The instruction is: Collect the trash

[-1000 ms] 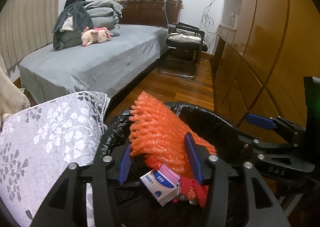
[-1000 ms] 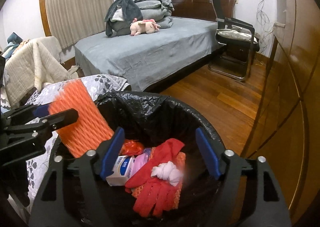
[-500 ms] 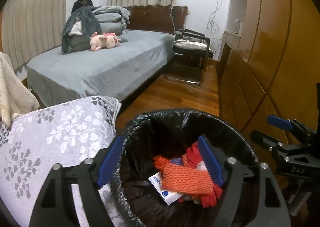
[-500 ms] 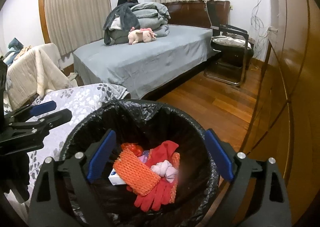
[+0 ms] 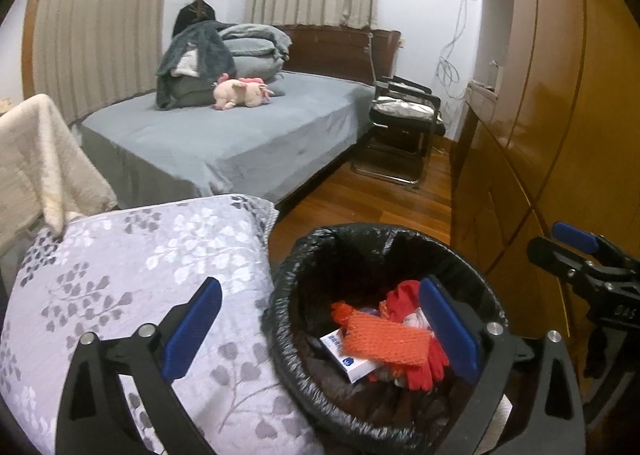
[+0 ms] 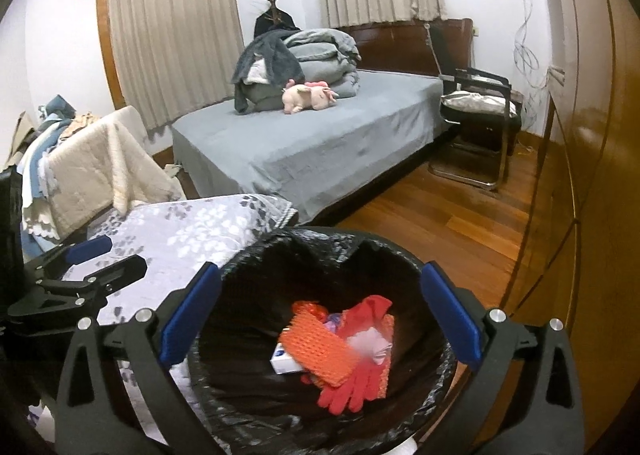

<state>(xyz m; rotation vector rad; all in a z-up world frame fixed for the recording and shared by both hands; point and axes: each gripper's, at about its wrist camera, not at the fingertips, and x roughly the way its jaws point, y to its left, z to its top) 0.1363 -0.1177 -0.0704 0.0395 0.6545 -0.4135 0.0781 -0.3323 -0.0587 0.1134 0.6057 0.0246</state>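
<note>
1. Orange foam netting point(image 5: 384, 341), held upright between the left gripper's pads a second ago, now lies loose in the black-lined bin point(image 5: 288, 287), lower centre of both views, atop a white box and red glove point(image 6: 352, 383).
2. Judged: this piece is collected.
3. Left gripper point(image 5: 320, 329) and right gripper point(image 6: 320, 325) have just been opening; both gape wide, empty, angled down above the bin.

Left hand-held gripper point(image 5: 320, 331), right hand-held gripper point(image 6: 320, 319), jaws just opened wide, empty
</note>
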